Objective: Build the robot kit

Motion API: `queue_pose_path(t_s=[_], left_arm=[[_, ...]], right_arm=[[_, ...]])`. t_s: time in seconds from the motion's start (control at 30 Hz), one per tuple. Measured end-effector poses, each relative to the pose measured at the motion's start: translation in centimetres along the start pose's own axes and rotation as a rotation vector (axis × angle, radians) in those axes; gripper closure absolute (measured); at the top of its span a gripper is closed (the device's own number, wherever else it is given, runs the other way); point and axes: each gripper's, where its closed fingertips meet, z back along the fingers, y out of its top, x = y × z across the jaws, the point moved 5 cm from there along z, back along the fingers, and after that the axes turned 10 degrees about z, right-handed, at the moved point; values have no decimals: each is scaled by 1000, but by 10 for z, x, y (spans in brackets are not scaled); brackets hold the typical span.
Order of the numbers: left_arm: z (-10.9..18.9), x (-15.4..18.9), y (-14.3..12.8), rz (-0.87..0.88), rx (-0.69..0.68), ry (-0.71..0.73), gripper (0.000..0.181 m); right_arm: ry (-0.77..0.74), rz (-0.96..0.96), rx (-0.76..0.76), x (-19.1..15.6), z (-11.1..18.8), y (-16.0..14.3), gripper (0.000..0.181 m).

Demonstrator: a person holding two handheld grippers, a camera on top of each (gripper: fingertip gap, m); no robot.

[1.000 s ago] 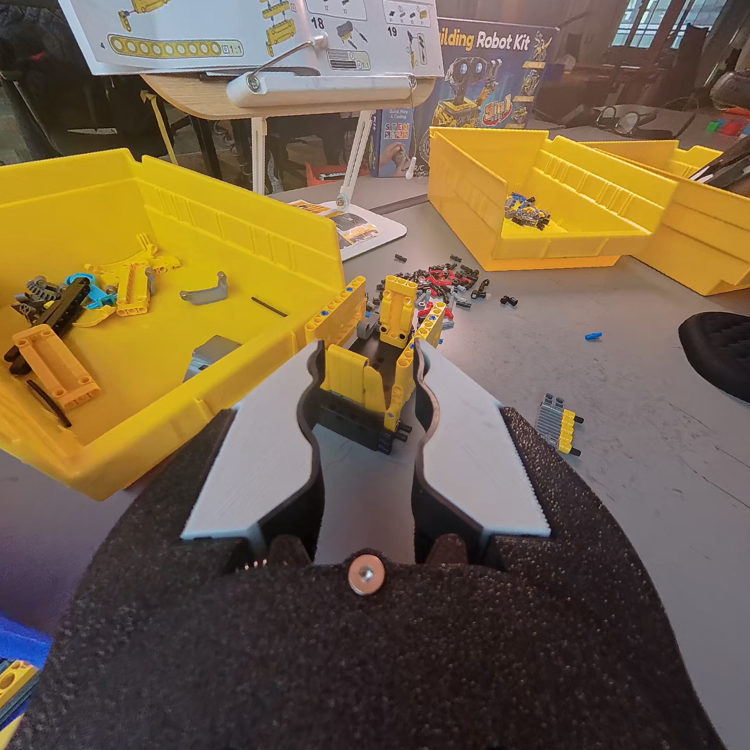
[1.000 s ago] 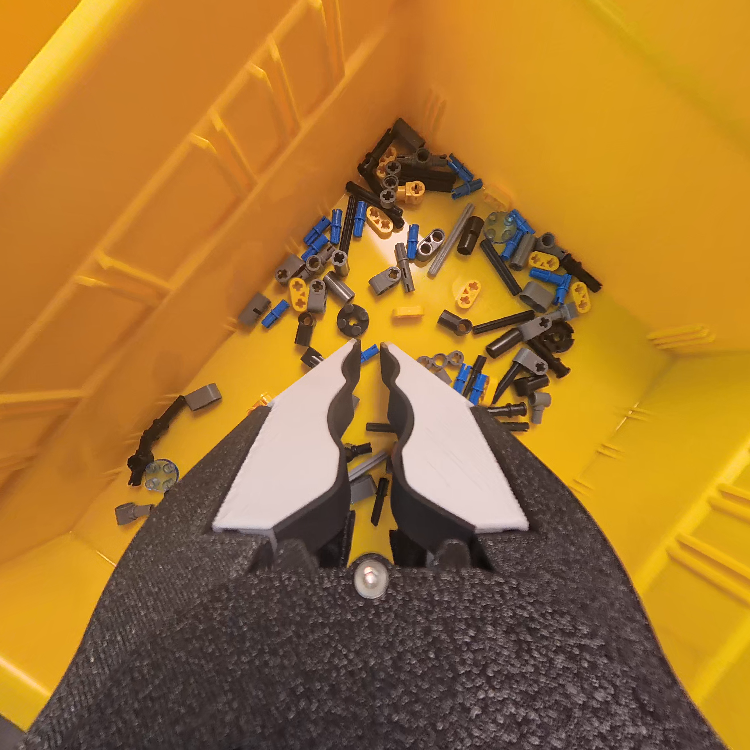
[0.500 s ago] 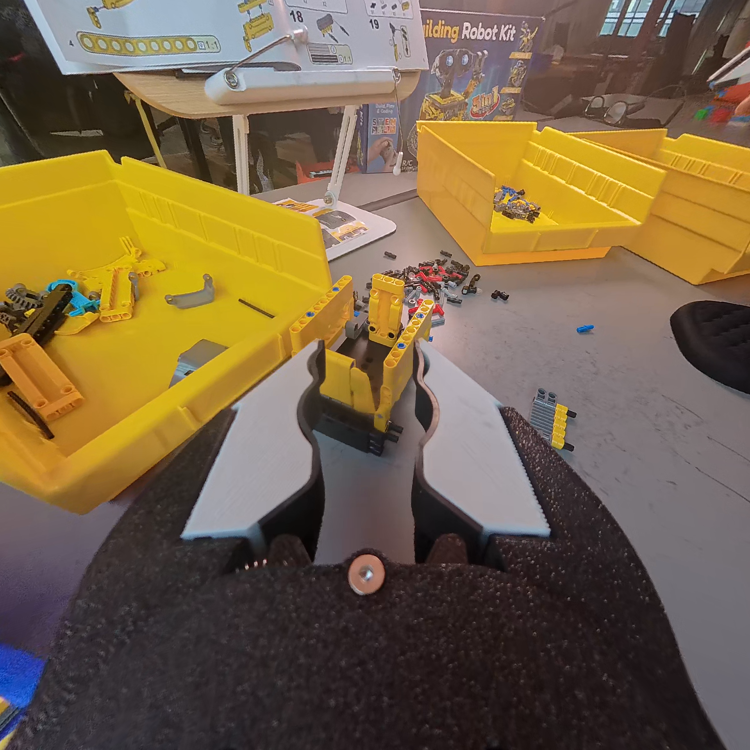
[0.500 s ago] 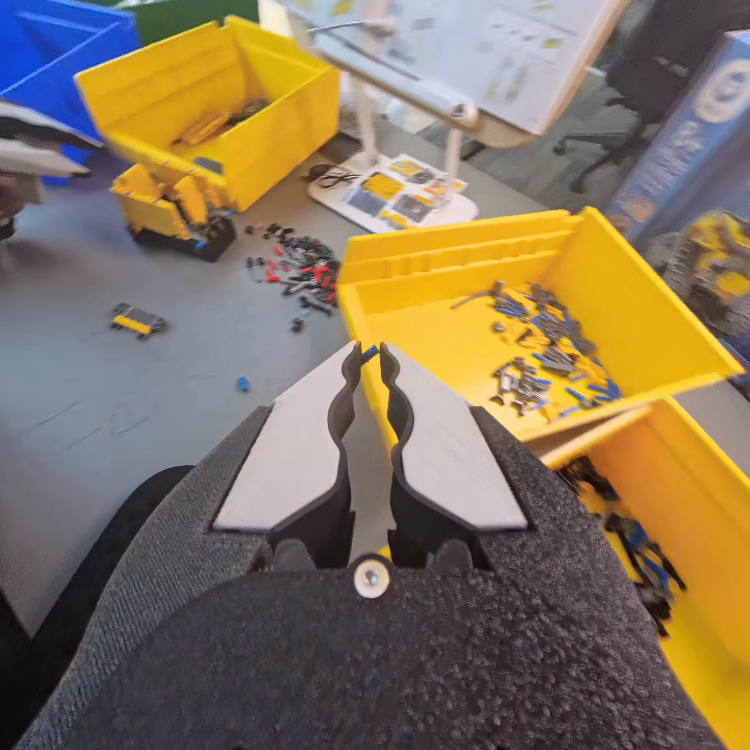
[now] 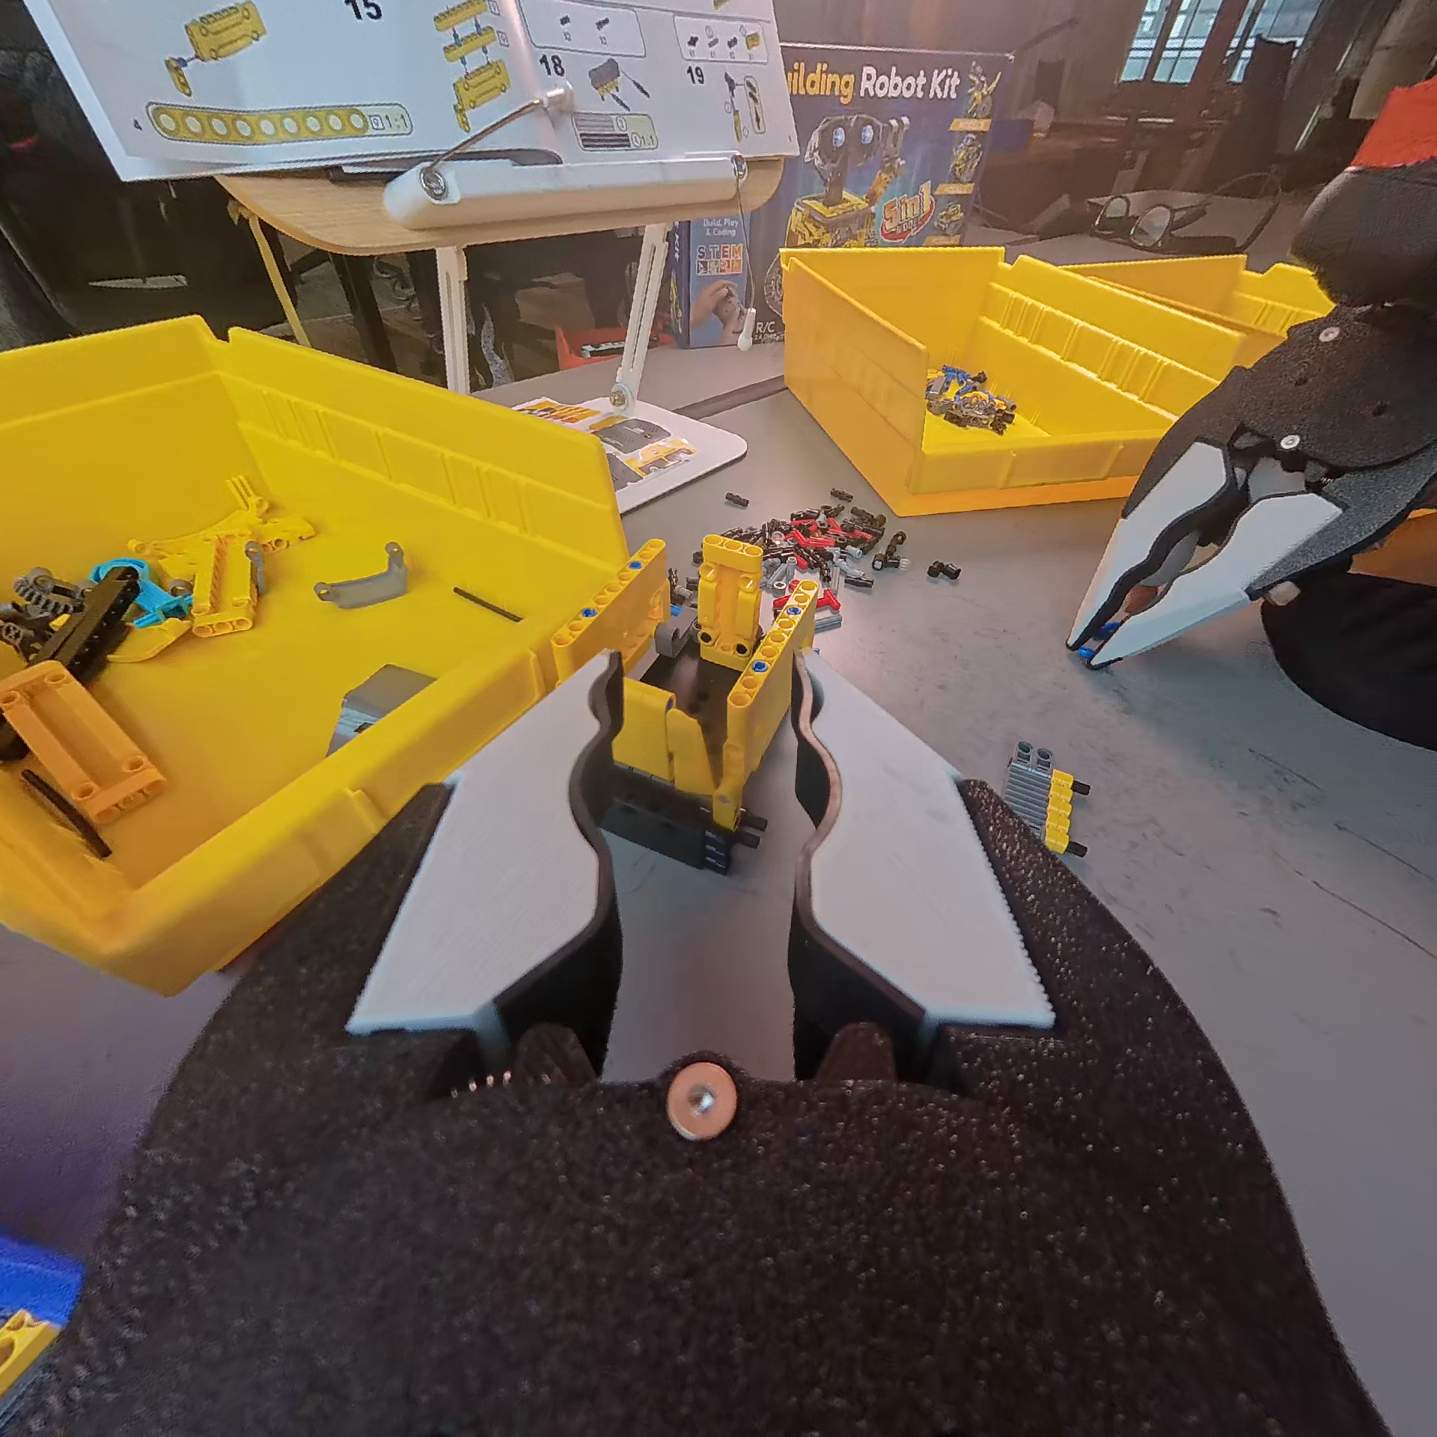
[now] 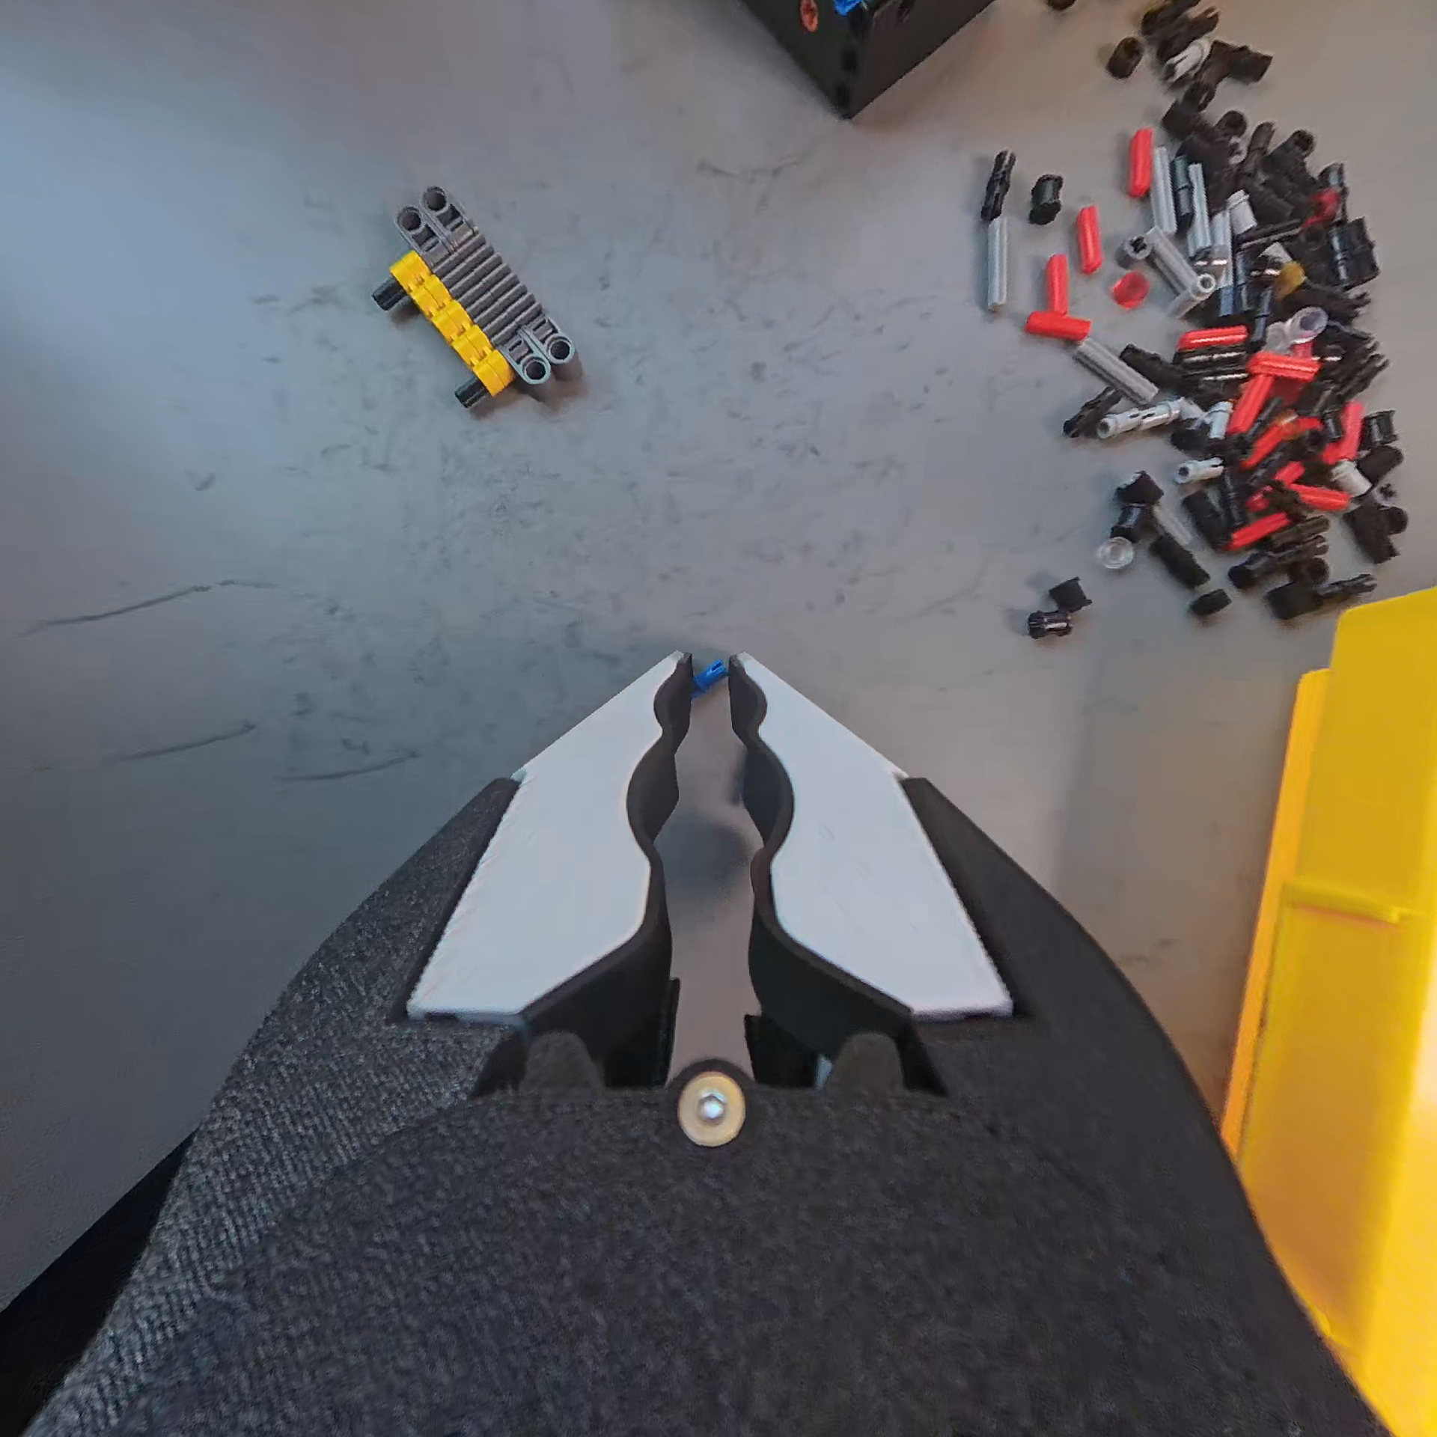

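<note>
My left gripper (image 5: pixel 704 676) is shut on a yellow and black brick assembly (image 5: pixel 723 723), its fingers on either side of the yellow walls, just above the grey table. The assembly's black base shows at the top of the right wrist view (image 6: pixel 855 47). My right gripper (image 6: pixel 709 661) is shut on a small blue pin (image 6: pixel 708 673), with its tips pointing down at the table top. It also shows in the left wrist view (image 5: pixel 1092 657), to the right of the assembly. A small grey and yellow sub-assembly (image 6: pixel 474 299) lies on the table between the two grippers.
A pile of black, red and grey pins (image 6: pixel 1260 373) lies beyond the assembly. A yellow bin (image 5: pixel 194 917) with larger parts stands at the left. Another yellow bin (image 5: pixel 1011 482) with small parts stands at the back right. An instruction sheet on a stand (image 5: pixel 560 179) and a kit box (image 5: pixel 879 194) are behind. The grippers' ends are close to 25 centimeters from one another.
My right gripper left the yellow bin with the blue pin, swung over the table and came down beside the assembly. My left gripper kept its hold, shifting only slightly.
</note>
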Motion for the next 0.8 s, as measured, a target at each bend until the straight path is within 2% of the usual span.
queue_pose_path(t_s=[0.23,0.33,0.43,0.6,0.8], left_arm=[[1,1,1,1,1,-6,139],[0,0,1,4,3,-3,138],[0,0,0,6,-1,-3,138],[-2,0,-3,10,-12,-4,138],[-4,1,-5,12,-23,-11,138]], right_arm=[[-8,18,-15,0,0,-1,172],[-34,22,-11,1,1,-1,164],[-63,14,65,0,7,7,160],[-190,-20,267,5,44,26,152],[-361,-88,507,7,111,30,143]])
